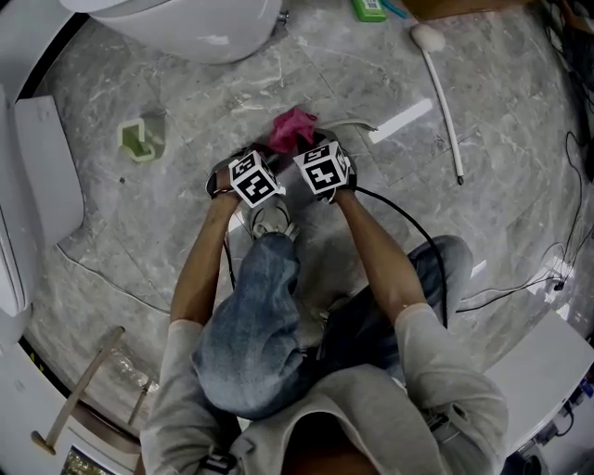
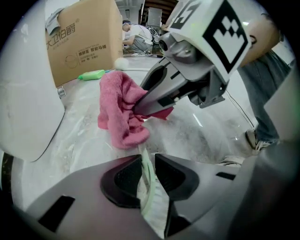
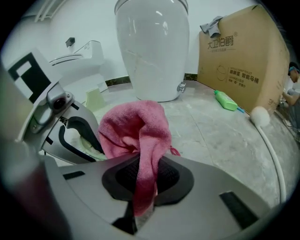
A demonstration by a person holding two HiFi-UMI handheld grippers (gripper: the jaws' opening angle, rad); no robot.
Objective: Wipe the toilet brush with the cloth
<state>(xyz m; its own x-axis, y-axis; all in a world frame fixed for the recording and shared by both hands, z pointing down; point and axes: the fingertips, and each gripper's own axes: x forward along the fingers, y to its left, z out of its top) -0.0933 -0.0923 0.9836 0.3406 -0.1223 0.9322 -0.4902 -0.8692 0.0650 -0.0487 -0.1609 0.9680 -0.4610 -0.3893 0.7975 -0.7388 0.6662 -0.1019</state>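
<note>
Ahead of both jaws, head view: pink cloth (image 1: 292, 128) bunched on the marble floor (image 1: 464, 232), just past the left gripper (image 1: 255, 176) and right gripper (image 1: 320, 167), which sit side by side. Toilet (image 1: 204, 28) well beyond the jaws; green holder (image 1: 141, 141) off to the left gripper's outer side.

Left gripper view: jaws closed on the toilet brush (image 2: 146, 168), a pale green blade with white bristles. It runs forward out of the jaws and goes under the cloth just beyond them. The right gripper's jaws come in from above right and pinch the cloth.

Right gripper view: jaws clamped on a fold of the cloth, the rest mounding just ahead of them. The left gripper stands close to the left of these jaws. Cardboard box (image 3: 243, 56) and green bottle (image 3: 226, 101) far beyond, to the right.

Step, as judged: wiping under way, cloth on the brush. The next move calls for a steady left hold while the cloth is drawn along the blade.
</note>
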